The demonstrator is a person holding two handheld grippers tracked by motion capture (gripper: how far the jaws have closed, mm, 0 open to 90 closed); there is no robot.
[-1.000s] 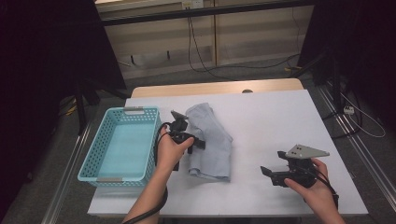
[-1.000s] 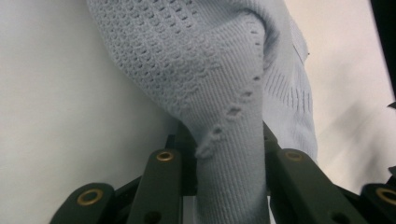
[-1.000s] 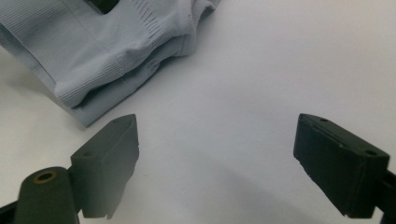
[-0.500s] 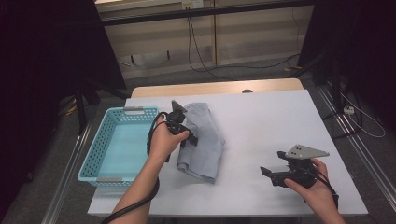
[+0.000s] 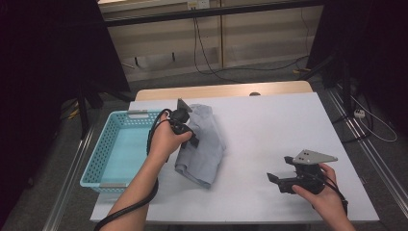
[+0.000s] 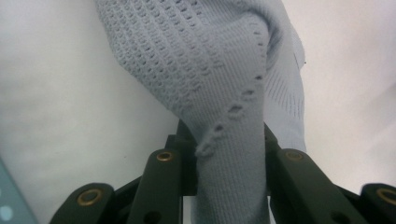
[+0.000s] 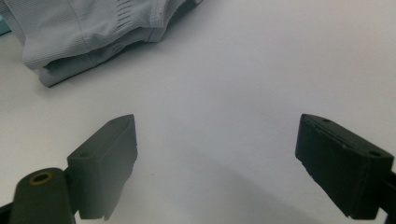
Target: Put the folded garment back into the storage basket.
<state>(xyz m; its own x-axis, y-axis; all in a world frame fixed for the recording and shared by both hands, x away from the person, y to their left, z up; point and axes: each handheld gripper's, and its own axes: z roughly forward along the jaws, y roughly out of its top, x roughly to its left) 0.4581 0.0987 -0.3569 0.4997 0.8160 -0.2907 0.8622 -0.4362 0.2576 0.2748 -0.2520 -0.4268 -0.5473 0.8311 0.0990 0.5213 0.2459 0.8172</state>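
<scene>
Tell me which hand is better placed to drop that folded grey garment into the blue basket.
Left. Its claw is already shut on the grey garment, right beside the blue basket. The right claw rests open near the table's right edge, holding nothing.

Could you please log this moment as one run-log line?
left gripper: shut on grey garment, lifting | right gripper: open, idle on table | basket: beside garment

Count: one light blue garment (image 5: 202, 144), centre-left of the high view. One turquoise basket (image 5: 98, 166) at the left edge. One white table (image 5: 288, 125). Two tools: left tool (image 5: 188, 134) at centre-left, right tool (image 5: 276, 179) at lower right. Two hands, one per tool.
</scene>
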